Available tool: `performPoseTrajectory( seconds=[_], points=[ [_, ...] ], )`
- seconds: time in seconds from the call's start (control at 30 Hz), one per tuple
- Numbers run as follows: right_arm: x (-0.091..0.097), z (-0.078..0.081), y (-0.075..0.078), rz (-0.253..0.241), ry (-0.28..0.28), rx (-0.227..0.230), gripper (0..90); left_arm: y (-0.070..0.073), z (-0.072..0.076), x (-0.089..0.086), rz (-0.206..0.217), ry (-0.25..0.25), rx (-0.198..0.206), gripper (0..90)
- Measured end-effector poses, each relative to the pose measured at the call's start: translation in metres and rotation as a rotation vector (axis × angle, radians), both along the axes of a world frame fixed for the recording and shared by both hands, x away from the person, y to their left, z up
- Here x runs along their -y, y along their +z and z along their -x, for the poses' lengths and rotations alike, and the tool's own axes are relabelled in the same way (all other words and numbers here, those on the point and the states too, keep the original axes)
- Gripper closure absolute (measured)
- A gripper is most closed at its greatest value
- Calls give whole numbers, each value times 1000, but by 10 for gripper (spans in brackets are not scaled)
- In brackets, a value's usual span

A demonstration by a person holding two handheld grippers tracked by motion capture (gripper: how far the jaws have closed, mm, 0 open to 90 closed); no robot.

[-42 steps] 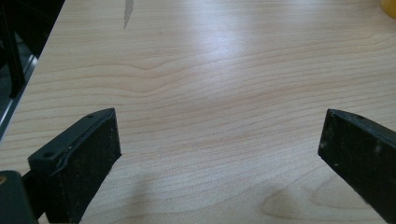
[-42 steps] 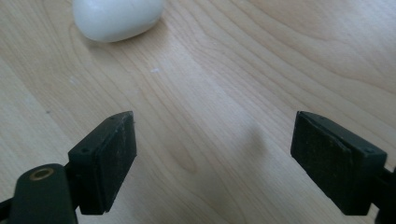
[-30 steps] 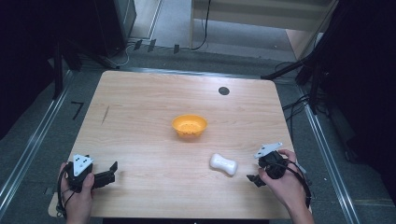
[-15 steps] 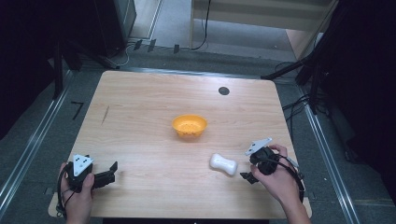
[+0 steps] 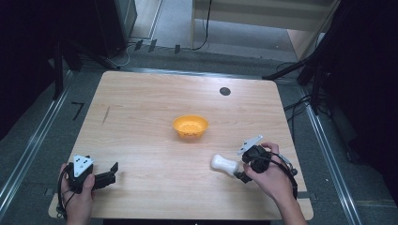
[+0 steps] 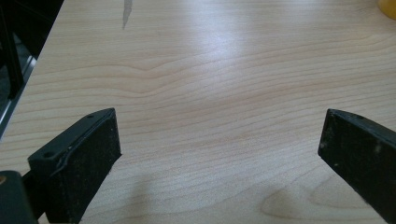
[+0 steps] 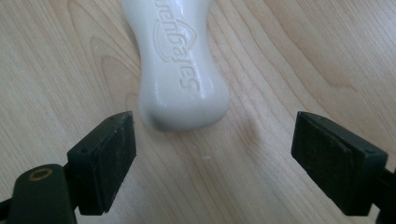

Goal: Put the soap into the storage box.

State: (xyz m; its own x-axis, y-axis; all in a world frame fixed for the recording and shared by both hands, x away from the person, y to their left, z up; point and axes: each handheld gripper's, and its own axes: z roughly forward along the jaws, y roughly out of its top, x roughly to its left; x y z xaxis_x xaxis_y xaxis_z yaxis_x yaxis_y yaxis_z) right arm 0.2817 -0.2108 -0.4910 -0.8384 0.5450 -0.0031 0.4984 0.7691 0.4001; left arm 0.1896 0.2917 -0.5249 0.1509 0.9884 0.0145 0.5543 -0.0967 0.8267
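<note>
Right tongs (image 7: 212, 161) are spread wide, jaws low over the wood, and the near end of the white bottle (image 7: 180, 65) sits just ahead of the gap, not yet between the pads. Nothing gripped, nothing lifted. From the high view the right tongs (image 5: 240, 172) are just beside the bottle (image 5: 224, 164), which lies on its side near the counter's right front corner, well short of the edge.

Over at the left front corner, the left tongs (image 5: 109, 174) rest low and gape wide too; the left gripper view has bare wood between the jaws, so that hand looks idle.

So the job reads as barely begun: the approach is lined up, while the closing, the lift and any carry are all left. The orange bowl (image 5: 190, 126) waits mid-counter, apart from the bottle, and looks a likely target, though that's a guess.

The bottle itself: glossy white plastic, waisted in the middle, rounded at the near end, with raised lettering along its upper face. A smooth curved body like that may slip in a loose pinch.
</note>
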Motion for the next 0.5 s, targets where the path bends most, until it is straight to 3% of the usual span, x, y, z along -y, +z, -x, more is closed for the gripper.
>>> performPoseTrajectory(
  seconds=[0.5],
  points=[
    [-17,-6,3,0,31,-13,169,0,0,0,2,-1,0,0]
  ],
)
